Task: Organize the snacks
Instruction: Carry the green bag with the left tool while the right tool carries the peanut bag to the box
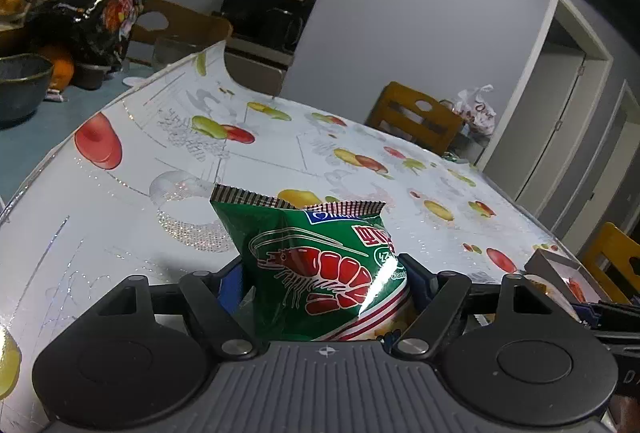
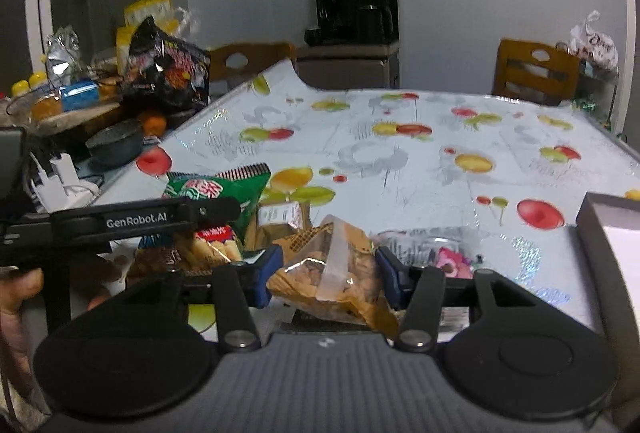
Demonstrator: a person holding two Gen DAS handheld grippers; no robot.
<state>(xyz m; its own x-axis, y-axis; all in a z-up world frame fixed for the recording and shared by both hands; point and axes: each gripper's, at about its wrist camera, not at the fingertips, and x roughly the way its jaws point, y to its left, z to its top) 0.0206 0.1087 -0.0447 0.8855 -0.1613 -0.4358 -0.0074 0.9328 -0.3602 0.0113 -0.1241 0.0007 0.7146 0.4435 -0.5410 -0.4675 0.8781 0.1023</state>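
Observation:
My left gripper [image 1: 326,281] is shut on a green shrimp-cracker bag [image 1: 316,265] with a red shrimp on it, held upright above the fruit-print table [image 1: 160,217]. The same green bag [image 2: 216,193] and the left gripper's black body [image 2: 132,221] show at the left of the right wrist view. My right gripper [image 2: 328,273] is shut on a clear bag of brown snacks [image 2: 336,273], low over the table's near side. Several more snack packets [image 2: 200,249] lie beneath the left gripper.
A grey box [image 2: 608,217] stands at the right, also visible in the left wrist view [image 1: 556,269]. A black noodle bag [image 2: 168,69], a dark bowl [image 2: 116,145] and clutter sit on the left counter. Wooden chairs [image 2: 536,73] stand at the far side.

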